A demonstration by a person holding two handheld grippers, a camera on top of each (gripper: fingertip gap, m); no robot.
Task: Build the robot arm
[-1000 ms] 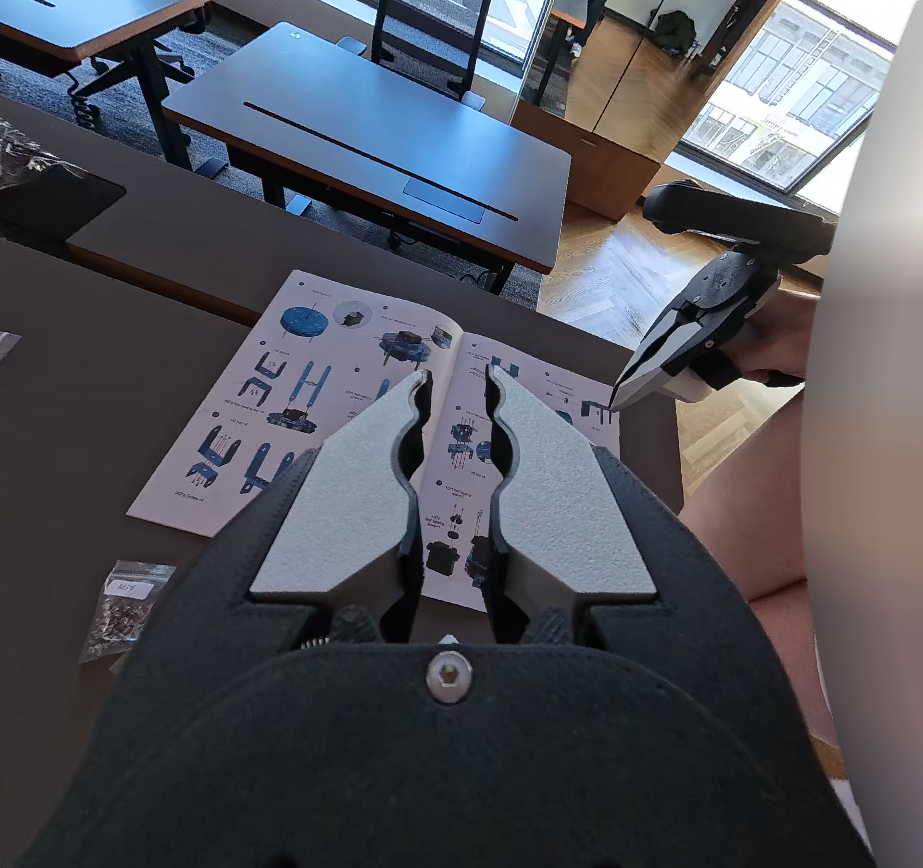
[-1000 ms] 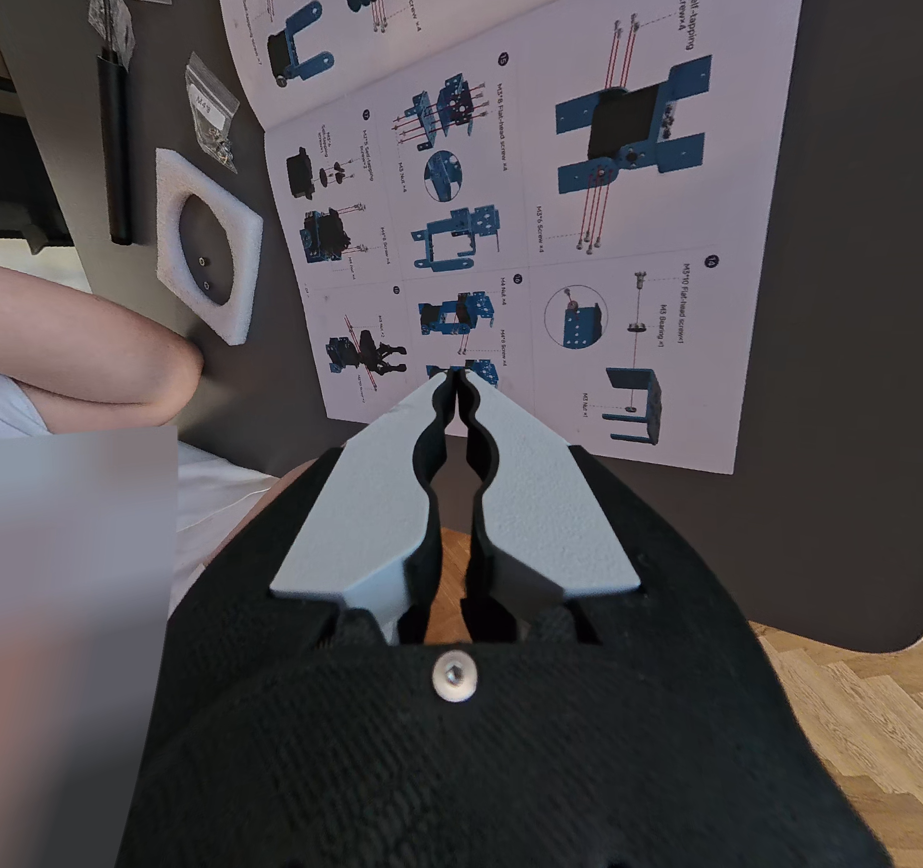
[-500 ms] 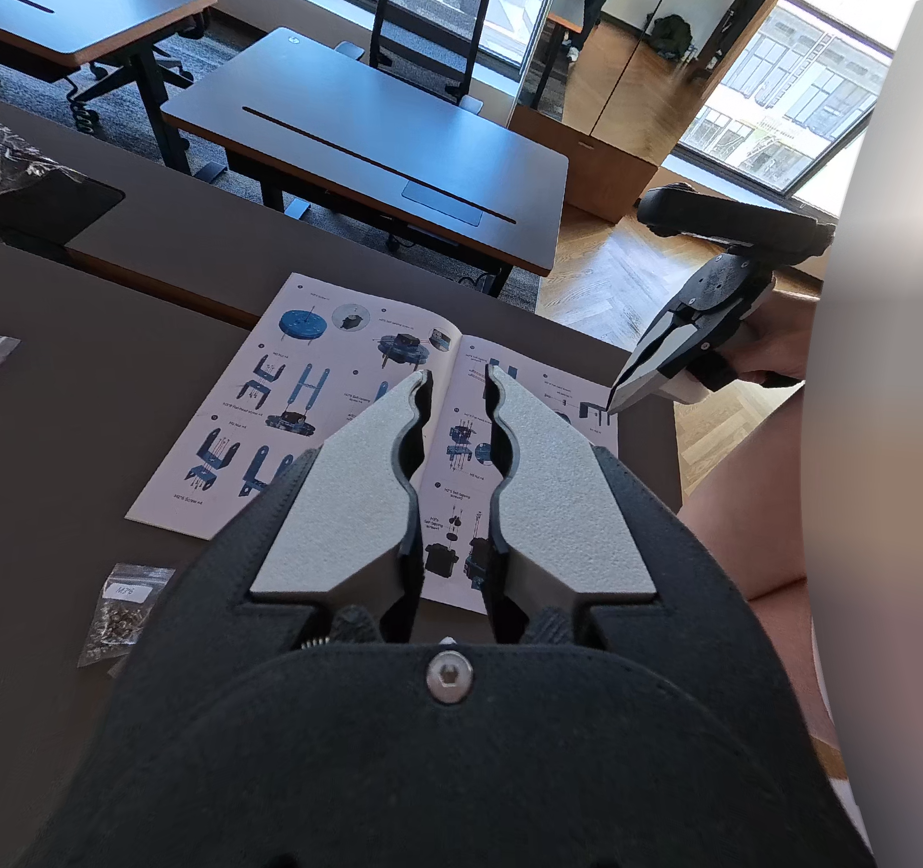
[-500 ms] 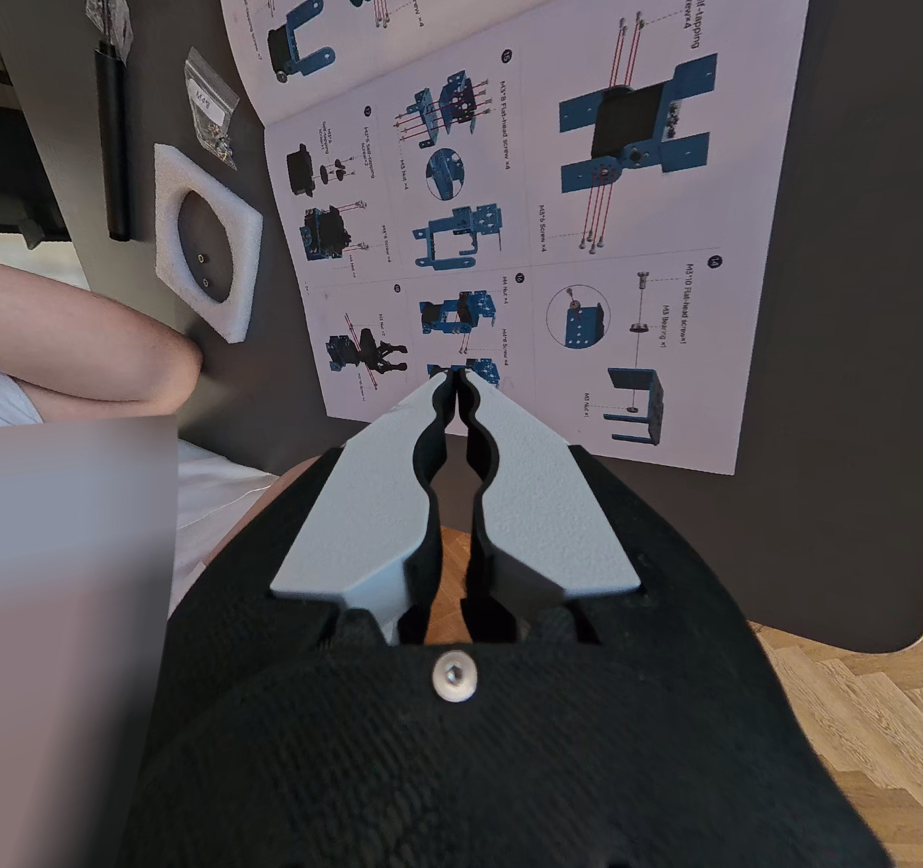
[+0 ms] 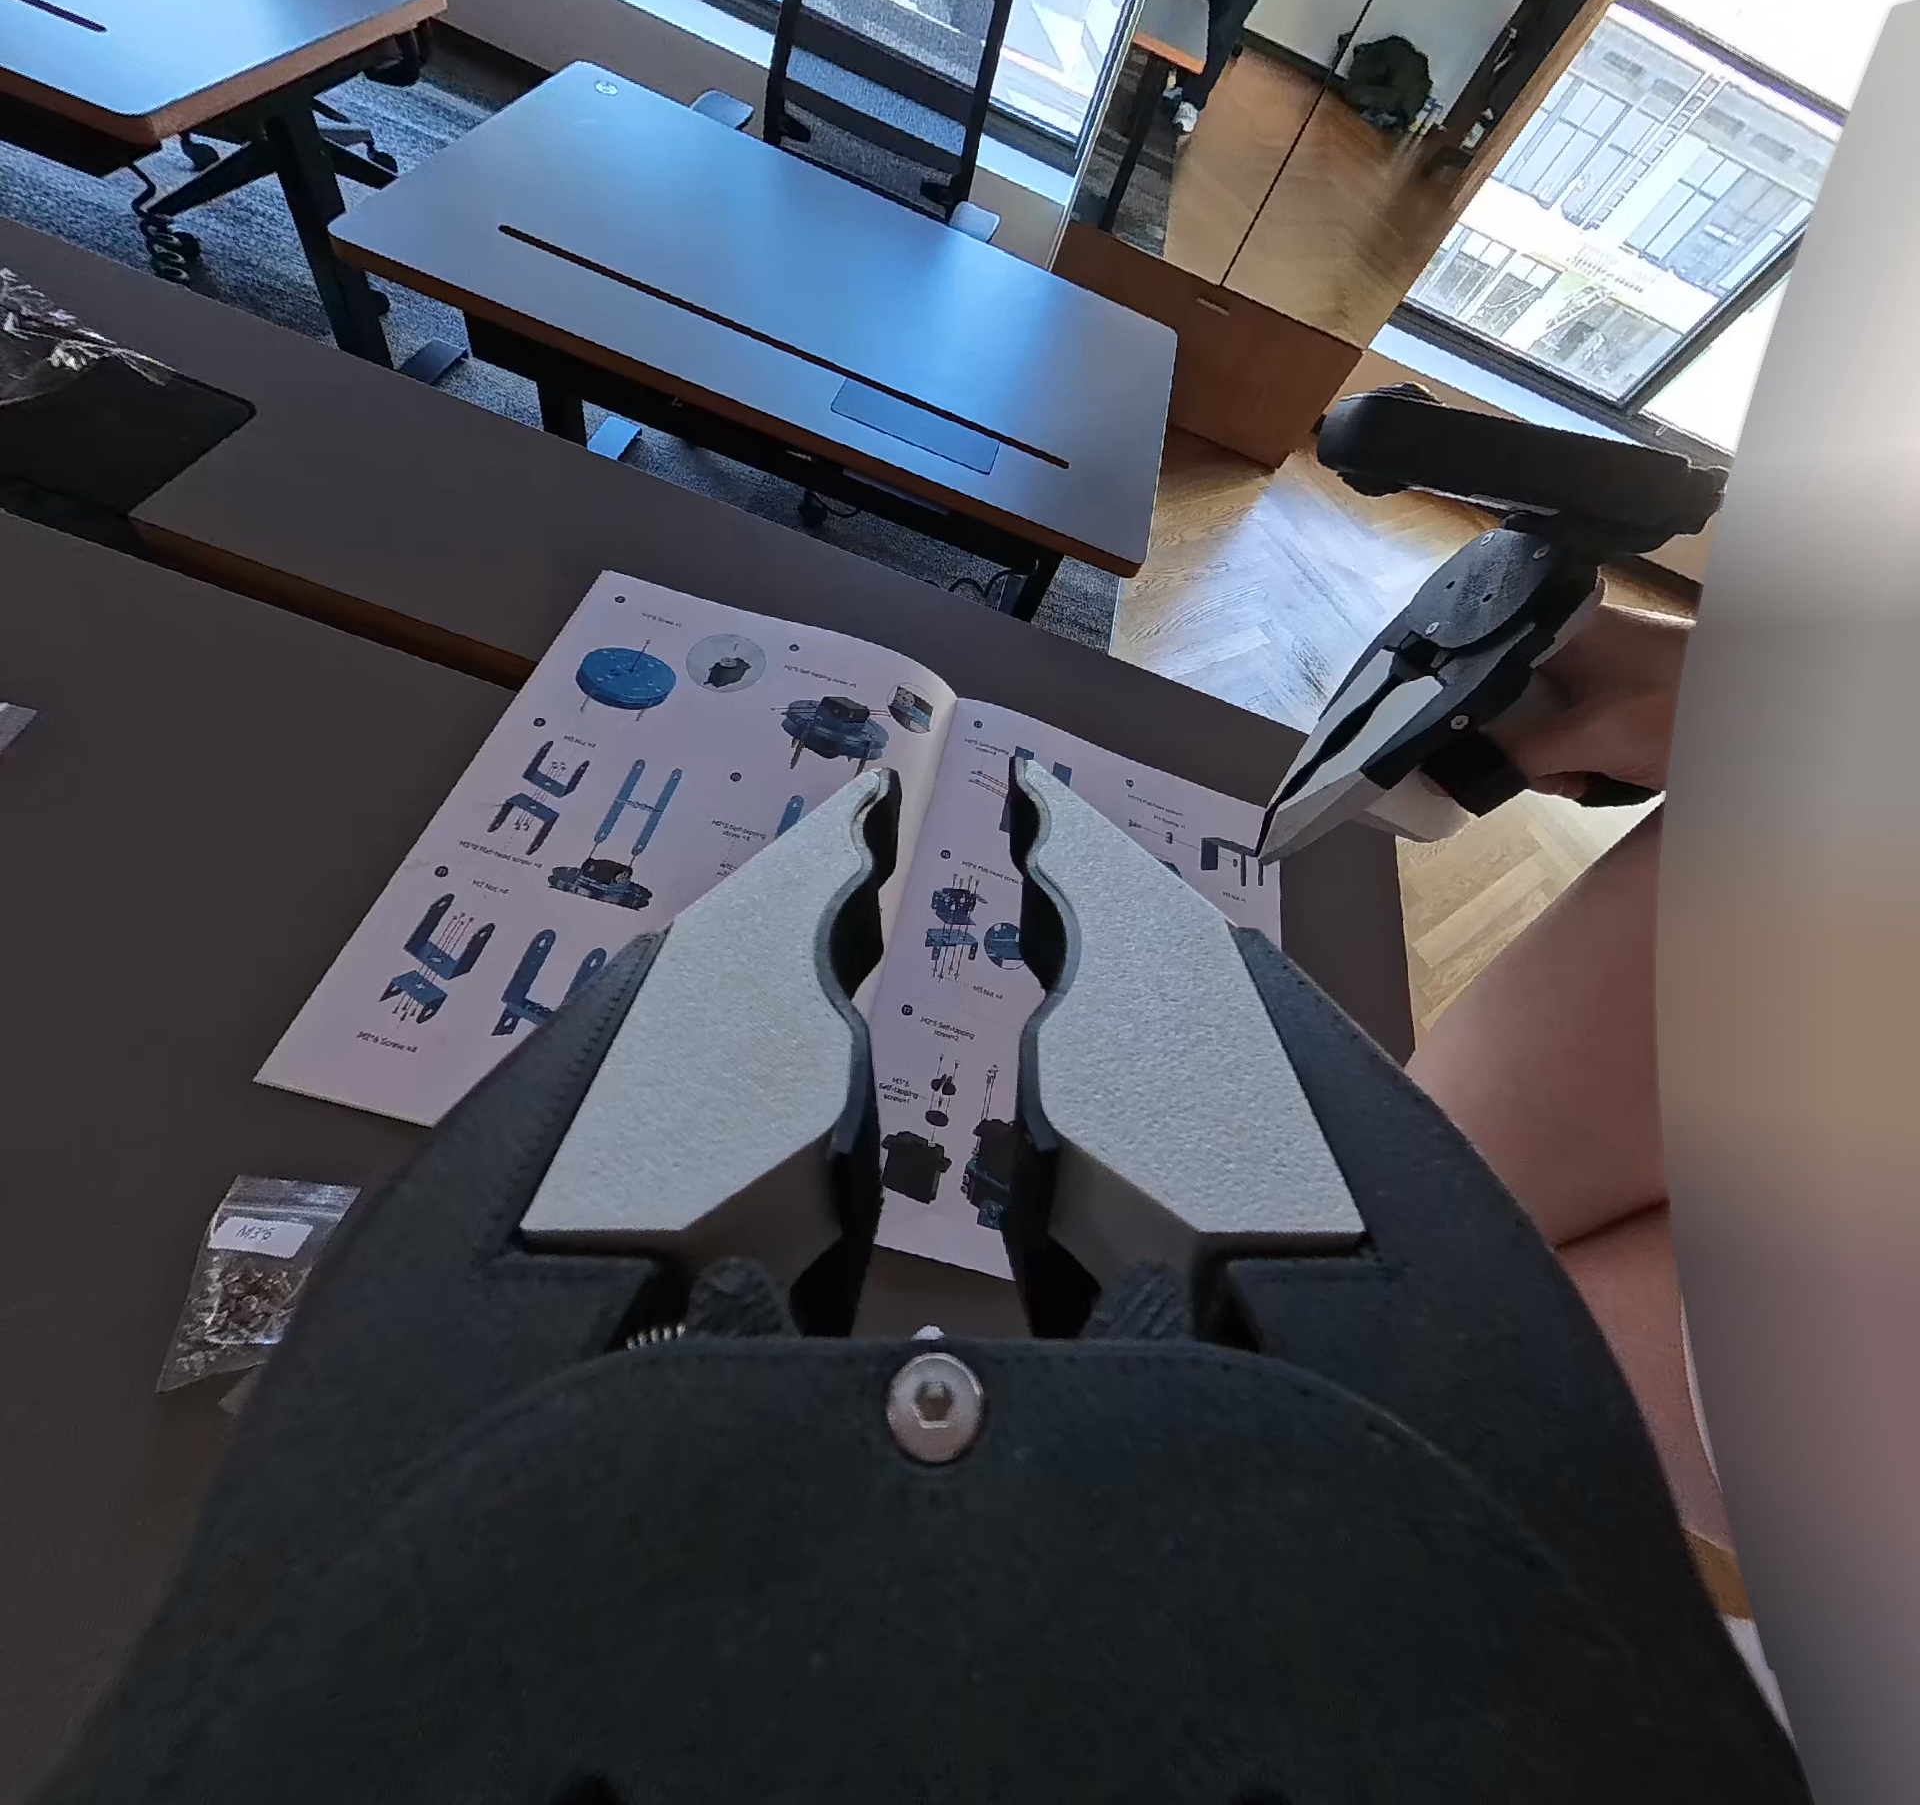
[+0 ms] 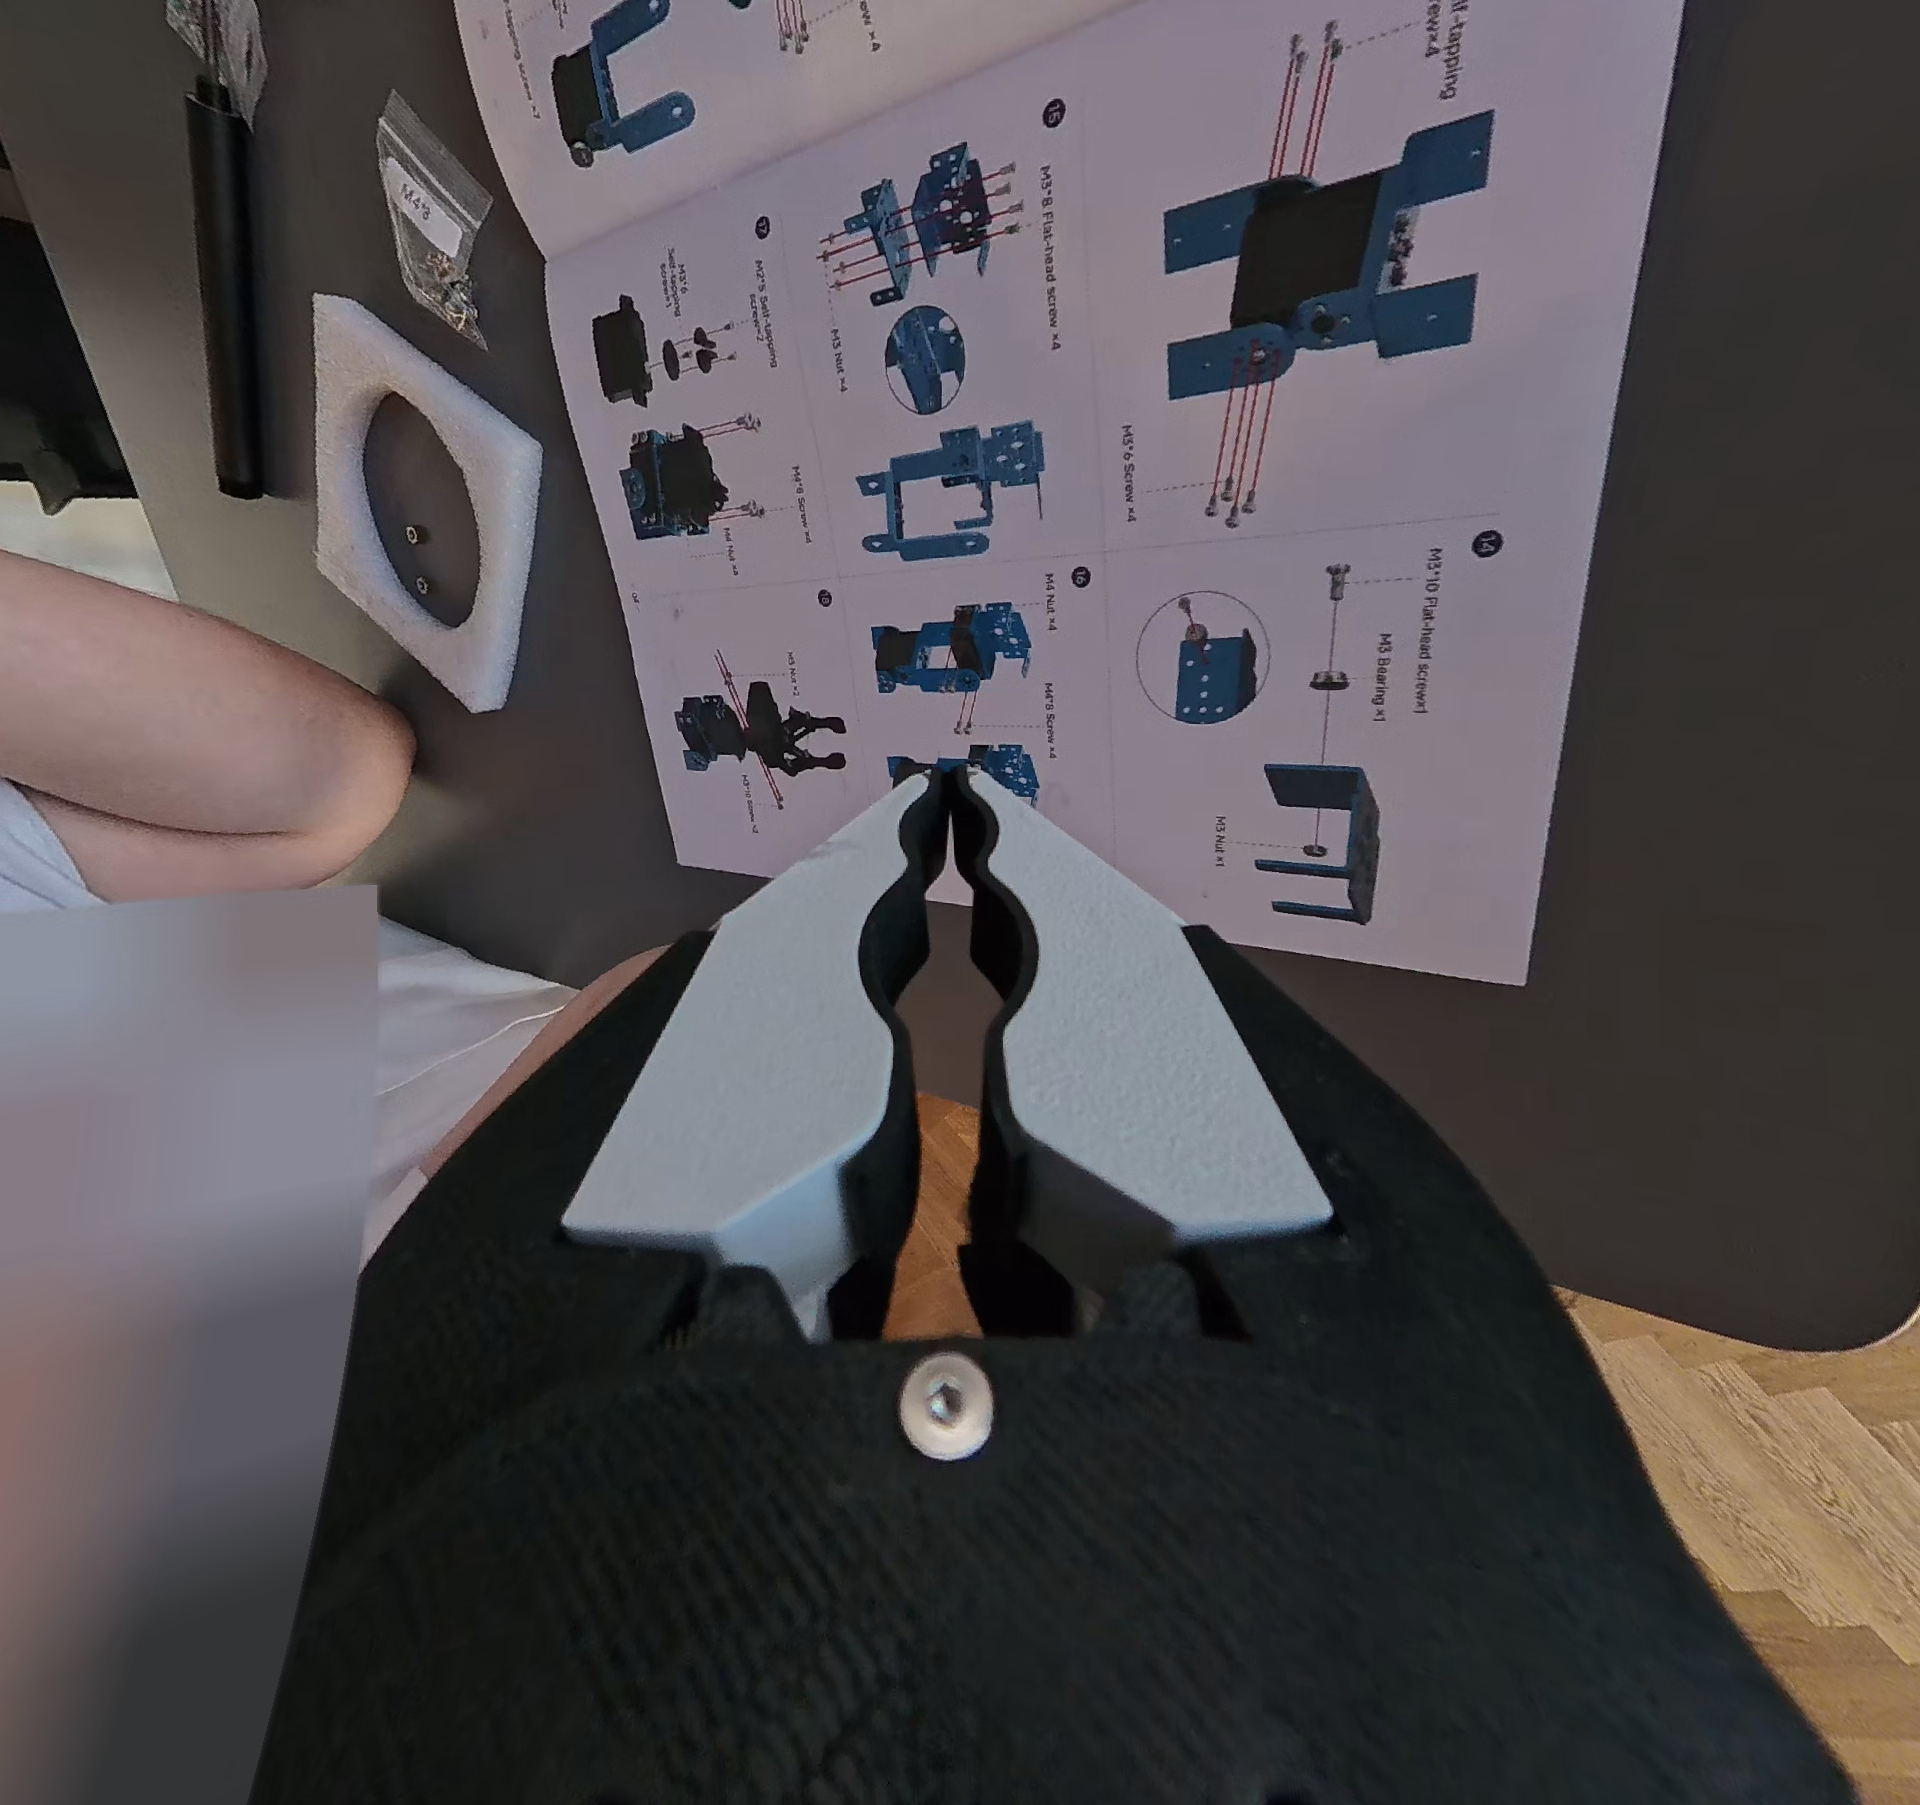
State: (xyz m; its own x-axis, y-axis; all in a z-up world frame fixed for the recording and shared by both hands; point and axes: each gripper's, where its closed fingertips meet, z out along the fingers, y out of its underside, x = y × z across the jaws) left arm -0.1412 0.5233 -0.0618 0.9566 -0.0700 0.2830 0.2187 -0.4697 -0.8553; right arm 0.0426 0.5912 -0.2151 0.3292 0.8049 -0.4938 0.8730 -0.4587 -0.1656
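An open instruction booklet [image 5: 665, 820] with blue part drawings lies flat on the dark table [image 5: 187, 903]. My left gripper [image 5: 951, 784] hovers above its middle fold, jaws a little apart and empty. My right gripper [image 6: 951, 776] is shut with its tips touching and holds nothing. It points at the near edge of the booklet's right page [image 6: 1299, 467]. In the left wrist view the right gripper [image 5: 1273, 846] shows in a hand, its tip just over the booklet's right edge.
A small bag of screws [image 5: 249, 1277] lies left of my left gripper. The right wrist view shows a white foam square [image 6: 426, 498], a black rod [image 6: 229, 301], another screw bag [image 6: 431, 217] and a person's arm [image 6: 187, 716]. Desks [image 5: 779, 321] and a chair [image 5: 894, 41] stand beyond. Some 25 centimetres of space lies between my two pairs of fingers.
Almost nothing. Both grippers hold nearly still over the booklet, and the right one has drifted only very slightly.
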